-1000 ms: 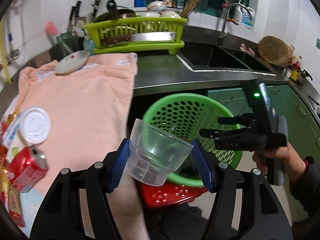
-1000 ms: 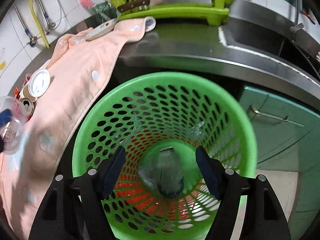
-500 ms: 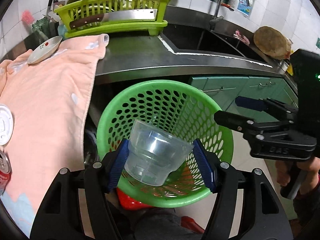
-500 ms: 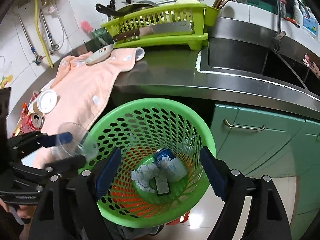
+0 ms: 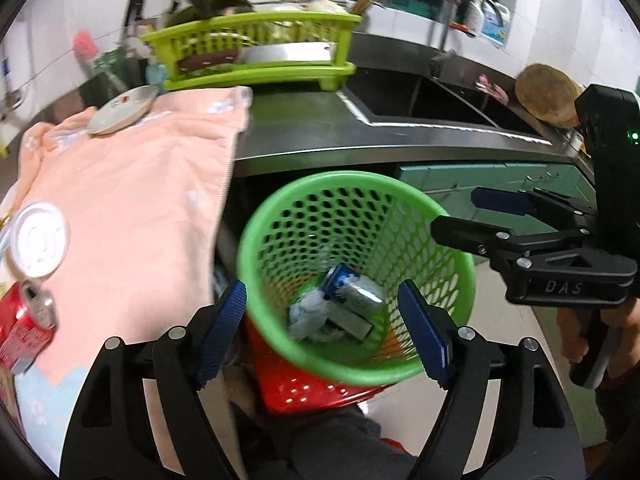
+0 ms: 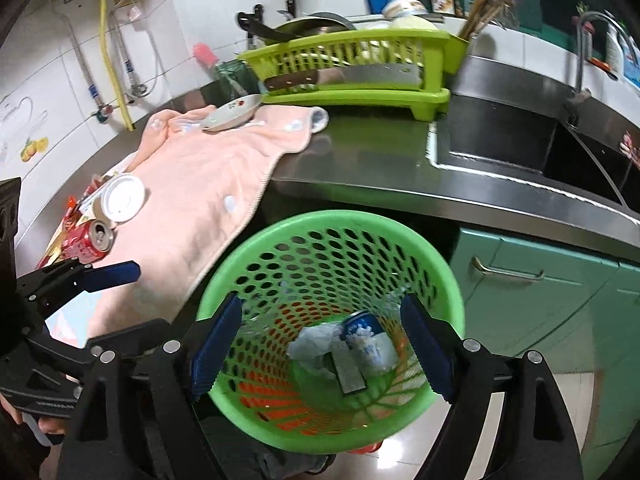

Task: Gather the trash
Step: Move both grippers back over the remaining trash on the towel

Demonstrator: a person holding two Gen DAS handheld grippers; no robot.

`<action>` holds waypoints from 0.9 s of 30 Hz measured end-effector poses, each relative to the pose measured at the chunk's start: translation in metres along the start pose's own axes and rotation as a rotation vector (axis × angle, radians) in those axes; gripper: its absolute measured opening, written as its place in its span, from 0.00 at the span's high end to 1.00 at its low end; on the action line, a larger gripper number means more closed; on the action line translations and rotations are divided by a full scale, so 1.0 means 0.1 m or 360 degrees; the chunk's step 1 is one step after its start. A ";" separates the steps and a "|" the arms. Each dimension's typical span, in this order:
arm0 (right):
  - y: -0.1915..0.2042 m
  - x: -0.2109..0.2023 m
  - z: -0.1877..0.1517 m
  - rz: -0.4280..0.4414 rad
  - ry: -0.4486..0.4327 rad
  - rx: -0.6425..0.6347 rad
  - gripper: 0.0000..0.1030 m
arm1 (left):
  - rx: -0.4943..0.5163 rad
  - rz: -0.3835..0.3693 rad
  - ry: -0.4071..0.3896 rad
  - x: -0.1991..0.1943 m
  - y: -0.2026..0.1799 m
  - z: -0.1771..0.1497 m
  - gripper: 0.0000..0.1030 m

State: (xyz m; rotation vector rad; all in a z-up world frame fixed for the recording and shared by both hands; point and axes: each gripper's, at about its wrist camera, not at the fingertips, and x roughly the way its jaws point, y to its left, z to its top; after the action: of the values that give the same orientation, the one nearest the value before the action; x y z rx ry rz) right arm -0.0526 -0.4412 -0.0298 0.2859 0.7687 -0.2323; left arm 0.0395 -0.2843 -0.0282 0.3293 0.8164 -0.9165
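Note:
A green perforated basket (image 5: 452,264) (image 6: 436,272) stands below the counter edge with a blue can (image 5: 352,290) (image 6: 366,340), crumpled tissue (image 5: 310,314) and a flat wrapper inside. My left gripper (image 5: 324,332) is open and empty above the basket; it also shows at the left of the right wrist view (image 6: 100,300). My right gripper (image 6: 320,348) is open and empty over the basket; it shows at the right of the left wrist view (image 5: 460,216). A red can (image 5: 24,320) (image 6: 90,240) and a white lidded cup (image 5: 36,238) (image 6: 120,198) lie on the counter. The clear cup is not visible.
A pink towel (image 5: 128,200) covers the counter, with a small plate (image 5: 122,110) on its far end. A lime dish rack (image 5: 256,56) holds a cleaver. A steel sink (image 5: 416,96) sits to the right, green cabinets (image 6: 540,288) below. A red basket (image 5: 304,384) sits under the green one.
My left gripper opened and the clear plastic cup left its jaws. The camera now looks deeper into the basket. My right gripper pulled back slightly.

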 end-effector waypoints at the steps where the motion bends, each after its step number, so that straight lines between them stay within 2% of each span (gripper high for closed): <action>1: 0.05 0.01 0.01 0.0013 0.0001 -0.0011 0.23 | -0.0020 0.0020 -0.0010 -0.06 0.07 -0.02 0.25; 5: 0.28 0.05 0.05 0.0058 0.0007 -0.0065 0.23 | -0.0099 0.0098 -0.0051 -0.31 0.34 -0.14 0.25; 15: 0.99 0.22 0.13 0.0224 0.0046 -0.0223 0.23 | -0.0313 0.0445 -0.0124 -0.99 1.29 -0.48 0.25; 22: 1.51 0.37 0.20 0.0316 0.0074 -0.0402 0.19 | -0.0464 0.0705 -0.0121 -1.43 2.07 -0.75 0.25; 27: 1.95 0.55 0.29 0.0398 0.0107 -0.0579 0.19 | -0.0558 0.0801 -0.0134 -1.67 2.48 -0.91 0.25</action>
State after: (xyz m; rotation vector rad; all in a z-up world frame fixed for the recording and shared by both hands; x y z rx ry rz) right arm 0.0641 -0.2736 -0.0161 0.0429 0.8177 0.1541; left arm 0.1380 0.0087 0.0166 0.1736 0.7530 -0.3069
